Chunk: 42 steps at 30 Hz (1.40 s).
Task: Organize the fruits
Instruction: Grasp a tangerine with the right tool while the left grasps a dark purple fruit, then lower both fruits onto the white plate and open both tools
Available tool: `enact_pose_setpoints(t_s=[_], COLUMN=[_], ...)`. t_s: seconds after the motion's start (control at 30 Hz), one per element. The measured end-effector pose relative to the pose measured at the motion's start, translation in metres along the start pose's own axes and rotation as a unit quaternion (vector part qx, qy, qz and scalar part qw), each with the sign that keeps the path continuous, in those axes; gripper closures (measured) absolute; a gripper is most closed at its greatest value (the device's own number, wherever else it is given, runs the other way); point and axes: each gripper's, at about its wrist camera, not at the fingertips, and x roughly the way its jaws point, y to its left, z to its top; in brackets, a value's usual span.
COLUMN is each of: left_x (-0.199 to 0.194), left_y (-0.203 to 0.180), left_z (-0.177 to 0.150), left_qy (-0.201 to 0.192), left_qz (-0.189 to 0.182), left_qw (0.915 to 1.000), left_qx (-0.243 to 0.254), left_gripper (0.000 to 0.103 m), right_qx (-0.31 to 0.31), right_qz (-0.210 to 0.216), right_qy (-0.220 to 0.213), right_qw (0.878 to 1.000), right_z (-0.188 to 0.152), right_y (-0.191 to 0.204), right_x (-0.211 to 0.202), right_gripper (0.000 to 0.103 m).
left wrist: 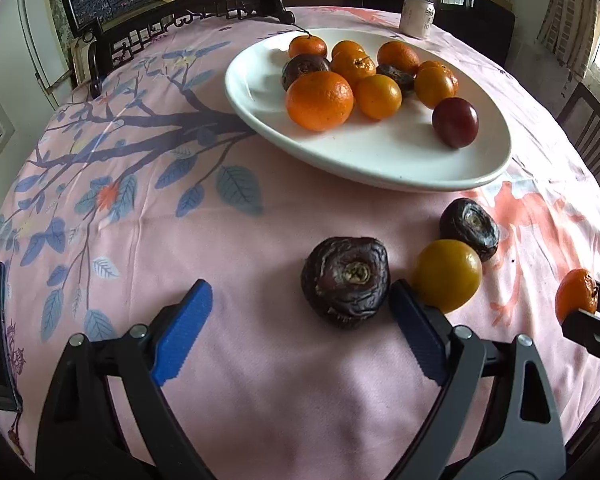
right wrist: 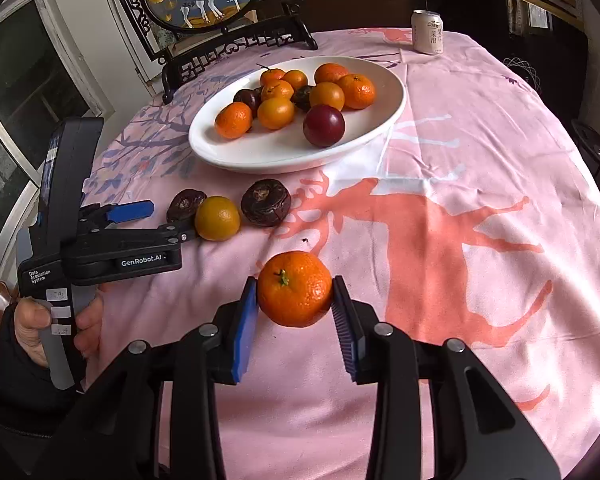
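The right tongs (right wrist: 294, 312) are clamped on a round orange mandarin with a green stem nub (right wrist: 295, 289), both blue pads pressed against its sides, the fruit held just above the pink printed cloth of the surface (right wrist: 480, 152). Off to their left the left tongs (left wrist: 300, 316) stand wide apart, low over the cloth, with a wrinkled dark purple fruit (left wrist: 346, 280) sitting between the pads, close against the right-hand pad and well clear of the left-hand one. Just beyond that right-hand pad rests a smooth yellow-orange round fruit (left wrist: 447, 275), touching a second shrivelled dark fruit (left wrist: 470, 227) behind it. Further ahead of both tongs lies a wide white oval ceramic plate (left wrist: 380, 160) carrying a heap of orange mandarins, two dark wrinkled fruits and one glossy dark red round fruit (left wrist: 455, 122) near its front edge. Past the plate, a pale drink can (right wrist: 428, 32) stands upright, with a dark carved wooden stand (right wrist: 236, 46) off to the left
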Motion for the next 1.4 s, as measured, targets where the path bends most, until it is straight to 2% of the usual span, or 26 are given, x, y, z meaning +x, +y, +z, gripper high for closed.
enact_pose_setpoints(t_s=[0.03, 0.1, 0.17, 0.33, 0.6, 0.73, 0.83, 0.9, 1.0, 1.07, 1.17, 1.4], left_x=[0.0, -0.003, -0.005, -0.012, -0.056, -0.077, -0.08, -0.071, -0.042, -0.022, 0.003, 0.035], left_y=[-0.002, -0.009, -0.014, -0.008, 0.011, 0.012, 0.013, 0.014, 0.018, 0.022, 0.027, 0.028], left_z=[0.001, 0.002, 0.003, 0.0, -0.003, 0.029, 0.069, 0.099, 0.143, 0.163, 0.176, 0.192], left_qy=[-0.001, -0.009, -0.014, -0.013, -0.037, -0.049, -0.062, -0.063, -0.051, -0.039, -0.021, -0.006], left_qz=[-0.002, -0.017, -0.026, -0.037, -0.054, -0.072, -0.062, -0.052, -0.035, -0.025, -0.026, -0.02], left_qw=[1.0, 0.9997, 0.9993, 0.9992, 0.9974, 0.9961, 0.9961, 0.9965, 0.9975, 0.9979, 0.9981, 0.9983], left_qx=[-0.001, 0.014, 0.021, 0.003, -0.03, -0.016, -0.013, -0.019, -0.034, -0.045, -0.052, -0.054], left_gripper=[0.018, 0.045, 0.061, 0.062, 0.062, 0.062, 0.062, 0.062, 0.062, 0.062, 0.062, 0.062], right_qx=[0.002, 0.003, 0.007, 0.009, 0.001, -0.019, -0.036, -0.037, -0.048, -0.068, -0.08, -0.086], right_qz=[0.0, 0.001, 0.001, 0.001, 0.008, 0.009, 0.008, 0.011, -0.006, -0.012, -0.016, -0.034], right_qy=[-0.001, -0.002, -0.003, -0.007, -0.002, -0.009, -0.02, -0.022, -0.042, -0.034, -0.008, 0.005], right_qw=[1.0, 1.0, 1.0, 1.0, 1.0, 1.0, 0.999, 0.999, 0.998, 0.997, 0.997, 0.996], right_z=[0.0, 0.0, 0.001, 0.001, 0.009, 0.039, 0.073, 0.1, 0.143, 0.162, 0.172, 0.194], right_y=[-0.001, -0.002, -0.002, -0.003, 0.002, 0.004, 0.007, 0.008, 0.012, 0.012, 0.01, 0.005], right_x=[-0.001, -0.002, -0.002, -0.006, -0.002, -0.007, -0.003, 0.009, 0.03, 0.048, 0.072, 0.1], right_gripper=[0.066, 0.066, 0.066, 0.066, 0.066, 0.066, 0.066, 0.066, 0.066, 0.066, 0.066, 0.066])
